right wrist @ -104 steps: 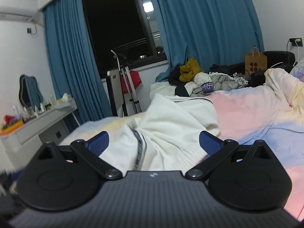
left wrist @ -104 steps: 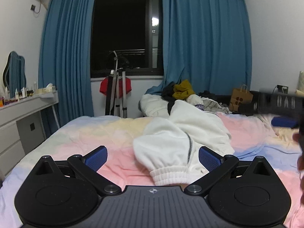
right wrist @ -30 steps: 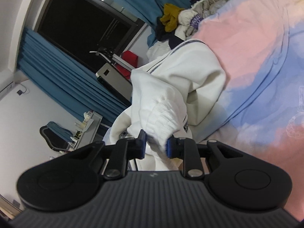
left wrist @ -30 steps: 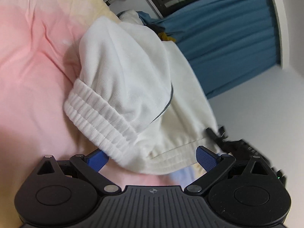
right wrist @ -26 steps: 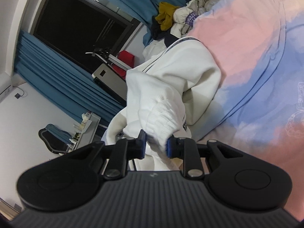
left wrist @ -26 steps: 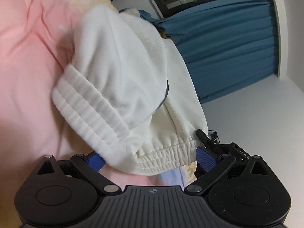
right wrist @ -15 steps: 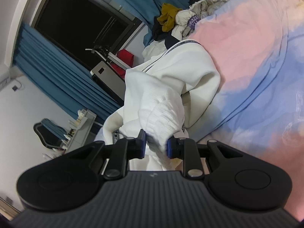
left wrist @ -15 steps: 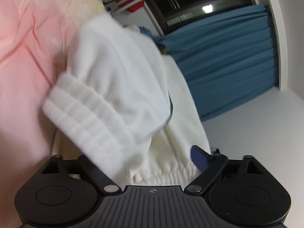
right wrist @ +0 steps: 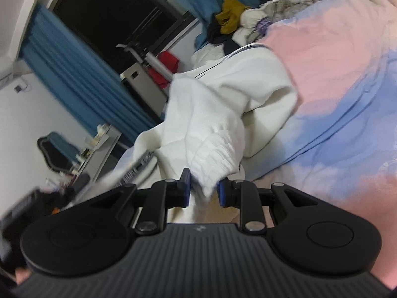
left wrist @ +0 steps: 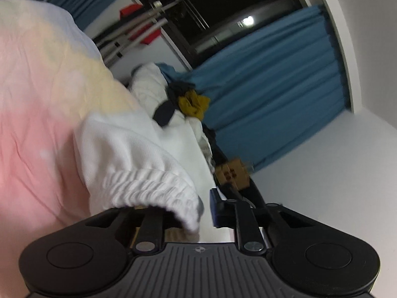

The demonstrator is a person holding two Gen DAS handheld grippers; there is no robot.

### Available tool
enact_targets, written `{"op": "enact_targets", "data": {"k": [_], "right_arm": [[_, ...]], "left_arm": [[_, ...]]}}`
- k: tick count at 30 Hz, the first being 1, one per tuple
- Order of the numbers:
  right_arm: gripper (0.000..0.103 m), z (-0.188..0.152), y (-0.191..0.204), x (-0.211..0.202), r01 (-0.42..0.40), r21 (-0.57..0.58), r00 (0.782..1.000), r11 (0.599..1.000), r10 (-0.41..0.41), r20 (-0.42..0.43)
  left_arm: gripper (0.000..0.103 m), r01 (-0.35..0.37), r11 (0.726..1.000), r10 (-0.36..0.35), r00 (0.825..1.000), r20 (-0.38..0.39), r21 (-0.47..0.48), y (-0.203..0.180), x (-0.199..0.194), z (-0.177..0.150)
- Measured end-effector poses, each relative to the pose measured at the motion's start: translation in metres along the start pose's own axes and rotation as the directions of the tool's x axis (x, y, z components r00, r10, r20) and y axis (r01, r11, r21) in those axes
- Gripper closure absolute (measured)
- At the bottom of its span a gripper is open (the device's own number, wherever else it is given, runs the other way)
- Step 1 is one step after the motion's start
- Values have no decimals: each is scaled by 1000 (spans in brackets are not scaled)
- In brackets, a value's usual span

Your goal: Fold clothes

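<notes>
Right wrist view: beyond the pastel bedspread (right wrist: 347, 57), a clothes pile (right wrist: 238, 17) crowds blue curtains (right wrist: 74, 79). Our right gripper (right wrist: 203, 190) pinches the white sweatshirt (right wrist: 223, 114); our left gripper (left wrist: 196, 211) clamps its ribbed cuff (left wrist: 148, 186).

Indoor artificial light, fairly dim and cool, fills both views; the window (right wrist: 119, 22) is black with night, with one small bright reflection in the glass (left wrist: 248, 21) at about 1 o'clock in the left view. The white garment (left wrist: 139, 154) reads brightest, close to washed out, with soft shadow under its ribbed cuff. Motion blur smears the bed cover (left wrist: 37, 114) and the garment in the left view, and the 9 o'clock edge in the right view. Fisheye distortion bends the blue curtains (right wrist: 74, 84) and tilts the room. Corners vignette to black.
</notes>
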State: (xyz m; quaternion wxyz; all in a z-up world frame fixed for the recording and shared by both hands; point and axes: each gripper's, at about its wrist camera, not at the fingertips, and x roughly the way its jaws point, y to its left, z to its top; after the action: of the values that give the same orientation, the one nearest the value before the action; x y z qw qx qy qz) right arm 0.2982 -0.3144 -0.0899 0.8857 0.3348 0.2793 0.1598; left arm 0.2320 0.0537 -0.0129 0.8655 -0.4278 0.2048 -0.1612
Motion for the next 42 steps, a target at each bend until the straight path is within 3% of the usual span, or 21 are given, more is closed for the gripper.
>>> {"op": "enact_targets", "data": {"k": [3,10,14,17,20,28,30,35,39,42], "right_arm": [[78,-8,15,4,-61,-68,998,996,59,-36],[78,-29,45,18,-145,-198,986,969,125,-106],[78,-36,58,14,-220,-236,972,946,194,-130],[78,-42,69,5,-236,-282,969,930,206,-134],[77,-49,79,2,-204,-373,977,905,164,-137],[72,-87,98,46,-100,-568,976,817,-30,-215],[68,-94,97,59,-74,-564,974,822,-63,-220],[63,-103,101,86,-90,-542,966,836,-58,-250],[58,-107,105,104,-33,-542,977,840,-86,-193],[58,-112,101,113,-3,-533,980,846,-104,-169]], "left_arm": [[91,-91,994,89,995,43,52,1,2,27],[91,-214,976,210,973,95,36,37,14,97],[91,-330,941,317,938,138,79,72,2,118],[91,-373,928,369,914,168,-12,108,2,138],[90,-373,922,386,905,177,-104,145,-14,149],[90,-296,900,358,921,154,-321,218,-4,183],[90,-272,896,340,928,150,-351,233,3,191],[88,-213,894,284,950,130,-393,251,-1,193],[70,-177,905,232,967,100,-387,242,-14,188],[49,-164,917,199,978,62,-364,228,-29,178]]}}
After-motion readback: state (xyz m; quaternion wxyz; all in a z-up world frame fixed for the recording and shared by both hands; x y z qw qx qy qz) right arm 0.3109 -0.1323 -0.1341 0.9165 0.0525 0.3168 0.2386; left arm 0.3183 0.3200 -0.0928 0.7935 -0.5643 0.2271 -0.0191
